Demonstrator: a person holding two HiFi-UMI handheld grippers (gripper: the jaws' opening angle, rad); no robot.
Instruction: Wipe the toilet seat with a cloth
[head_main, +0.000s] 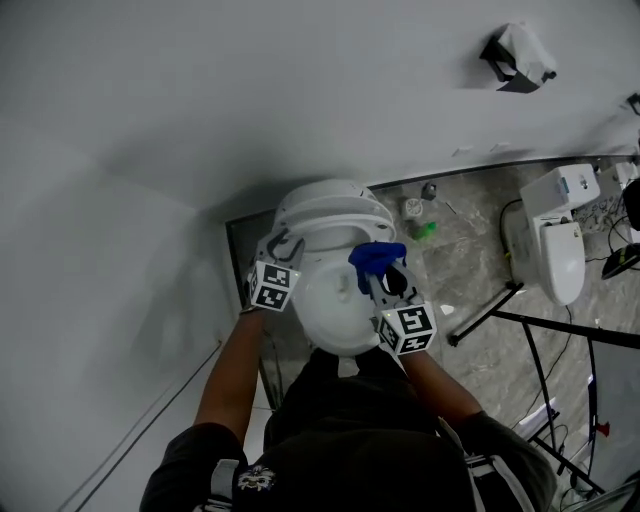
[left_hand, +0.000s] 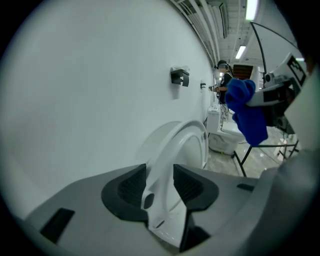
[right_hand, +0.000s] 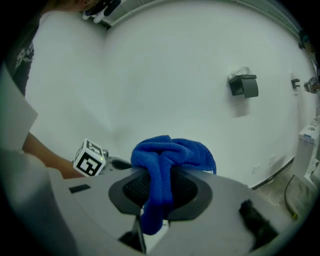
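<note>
A white toilet (head_main: 335, 300) stands against the wall below me, its seat (head_main: 335, 205) raised upright. My left gripper (head_main: 283, 245) is at the seat's left side. In the left gripper view the seat's white rim (left_hand: 185, 145) runs between the jaws of this gripper (left_hand: 160, 187), whose pads do not clearly press on it. My right gripper (head_main: 385, 275) hovers over the bowl's right side, shut on a bunched blue cloth (head_main: 377, 256). In the right gripper view the cloth (right_hand: 172, 152) bulges above the jaws of that gripper (right_hand: 159, 185) and hangs down between them.
A black paper holder (head_main: 518, 60) is fixed to the white wall. A second toilet (head_main: 560, 240) stands on the stone floor to the right, with black stand legs (head_main: 500, 305) in between. A small green item (head_main: 427, 231) lies beside the toilet base.
</note>
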